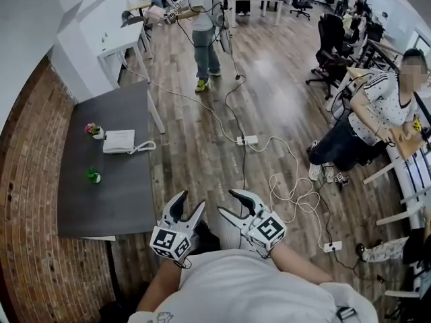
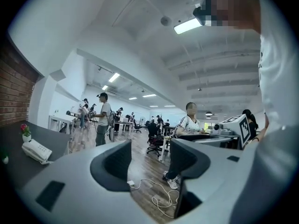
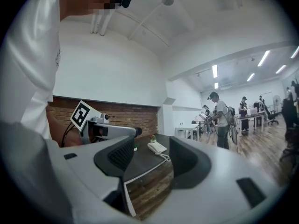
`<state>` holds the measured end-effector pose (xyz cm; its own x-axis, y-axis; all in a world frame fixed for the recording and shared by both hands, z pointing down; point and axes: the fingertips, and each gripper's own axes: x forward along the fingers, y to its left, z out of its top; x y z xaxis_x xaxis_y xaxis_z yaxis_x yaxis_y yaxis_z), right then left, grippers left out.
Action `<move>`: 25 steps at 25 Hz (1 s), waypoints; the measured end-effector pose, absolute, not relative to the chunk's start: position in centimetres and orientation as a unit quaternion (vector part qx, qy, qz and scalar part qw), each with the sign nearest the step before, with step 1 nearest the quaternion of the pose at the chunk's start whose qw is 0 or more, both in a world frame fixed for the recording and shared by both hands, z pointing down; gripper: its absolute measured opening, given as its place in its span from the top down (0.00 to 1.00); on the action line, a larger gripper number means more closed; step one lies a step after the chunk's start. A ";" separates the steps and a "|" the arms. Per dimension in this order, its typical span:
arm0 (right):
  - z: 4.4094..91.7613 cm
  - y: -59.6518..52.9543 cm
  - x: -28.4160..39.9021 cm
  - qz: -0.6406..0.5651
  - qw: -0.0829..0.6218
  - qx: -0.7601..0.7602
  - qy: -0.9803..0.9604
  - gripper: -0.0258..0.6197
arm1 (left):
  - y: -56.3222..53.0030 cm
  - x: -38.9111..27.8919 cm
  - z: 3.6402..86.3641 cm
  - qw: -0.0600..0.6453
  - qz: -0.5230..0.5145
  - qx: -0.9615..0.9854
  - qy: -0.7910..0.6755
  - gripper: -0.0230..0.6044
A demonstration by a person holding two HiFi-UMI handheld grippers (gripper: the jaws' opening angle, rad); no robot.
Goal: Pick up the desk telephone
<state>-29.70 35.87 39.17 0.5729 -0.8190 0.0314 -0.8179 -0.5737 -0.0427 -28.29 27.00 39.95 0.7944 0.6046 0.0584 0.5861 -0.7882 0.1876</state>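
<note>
In the head view, the desk telephone [image 1: 119,141] lies on the dark desk [image 1: 114,200] beside the brick wall [image 1: 30,180], well apart from the left gripper [image 1: 190,202] and right gripper [image 1: 227,201], which are both over the wood floor [image 1: 202,147]. In the left gripper view, the fingers stand wide apart with nothing between them. In the right gripper view, the 2 fingers are likewise spread and empty, with the desk telephone far ahead.

Left gripper [image 1: 191,202] and right gripper [image 1: 225,201] are held side by side, close together, just off the near right corner of the bench [image 1: 114,194] and clear of it. Both point level, away from the torso. Jaws of each stand wide apart with nothing between them. Left forearm [image 1: 161,286] and right forearm [image 1: 300,264] are bare and reach forward.
</note>
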 end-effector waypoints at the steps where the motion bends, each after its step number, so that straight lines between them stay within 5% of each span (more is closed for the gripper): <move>1: 39.3 36.0 -28.7 -0.024 0.013 -0.889 0.456 0.59 | 27.1 -27.2 40.0 0.081 0.058 0.942 0.320 0.53; 25: 38.0 17.3 -5.3 -0.016 0.007 -0.870 0.493 0.59 | 9.3 -4.9 39.8 0.085 0.054 0.946 0.308 0.54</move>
<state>-5.28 17.31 37.97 0.5128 -0.8582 0.0213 -0.8578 -0.5132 -0.0288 -4.85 9.33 39.76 0.8044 0.5921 0.0495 0.5736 -0.7956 0.1948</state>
